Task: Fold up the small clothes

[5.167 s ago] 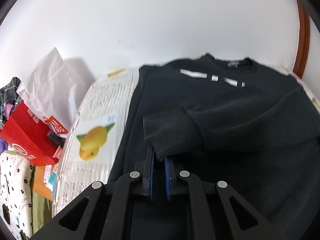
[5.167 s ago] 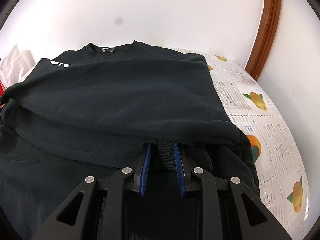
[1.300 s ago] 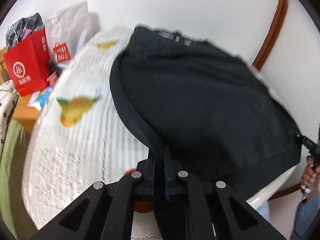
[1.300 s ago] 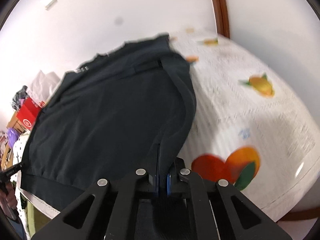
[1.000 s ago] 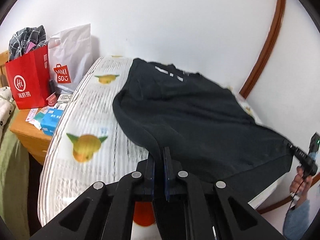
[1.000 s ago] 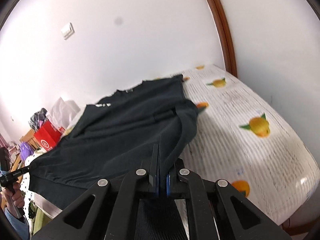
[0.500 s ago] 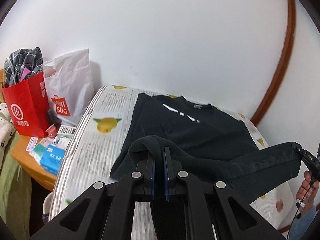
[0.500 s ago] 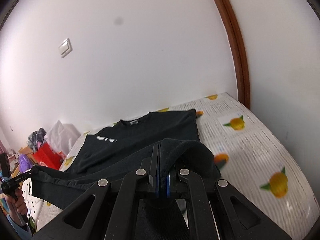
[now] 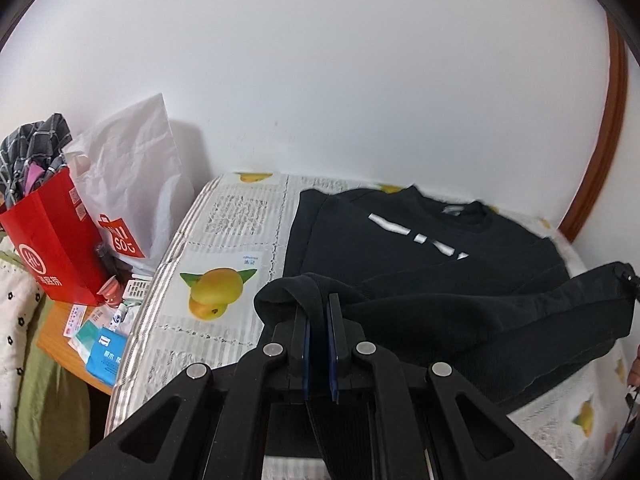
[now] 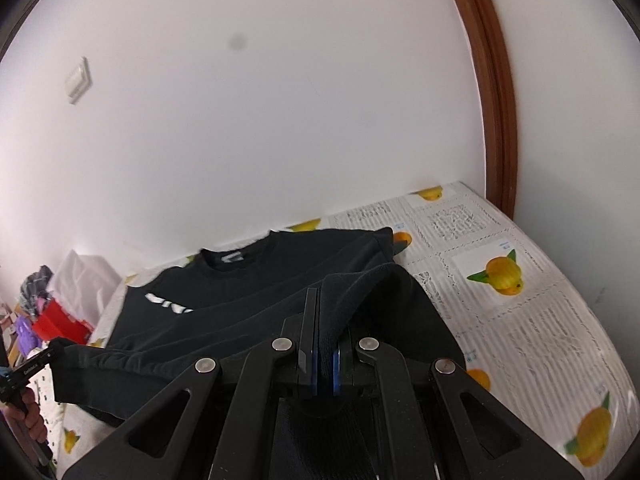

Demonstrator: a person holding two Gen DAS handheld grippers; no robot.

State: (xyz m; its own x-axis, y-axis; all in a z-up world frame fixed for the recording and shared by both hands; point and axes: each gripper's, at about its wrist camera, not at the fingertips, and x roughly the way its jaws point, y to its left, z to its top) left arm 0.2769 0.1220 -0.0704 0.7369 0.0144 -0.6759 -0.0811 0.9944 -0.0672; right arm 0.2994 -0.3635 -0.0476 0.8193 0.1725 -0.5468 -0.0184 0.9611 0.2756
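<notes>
Sweatshirt: the black sweatshirt (image 9: 420, 248) lies on the bed (image 9: 224, 240), collar toward the wall (image 9: 320, 80); white marks run across its chest.
Hem: the near edge of the sweatshirt is lifted off the bed and stretched in a band between the two grippers, above the part of the sweatshirt that lies flat.
Left gripper: the left gripper (image 9: 318, 312) is clenched on the hem's left corner; cloth bunches over and between its blue pads.
Right gripper: the right gripper (image 10: 325, 320) is clenched on the hem's right corner; a fold of cloth drapes over its right finger.
Cross views: in the left view the right gripper shows as a dark tip at the sweatshirt's far right end, with part of a hand below it; in the right view the left gripper shows at the sweatshirt's far left end, held by a hand (image 10: 28, 412).
Bed: covered with a white sheet printed with text blocks and yellow fruit; bare sheet shows on both sides of the sweatshirt.
Left of the bed: a white bag (image 9: 132, 184) and a red bag (image 9: 52, 248) stand on a low wooden stand, with small packets just in front.
Right of the bed: a brown wooden frame (image 10: 496, 100) runs up the wall.
</notes>
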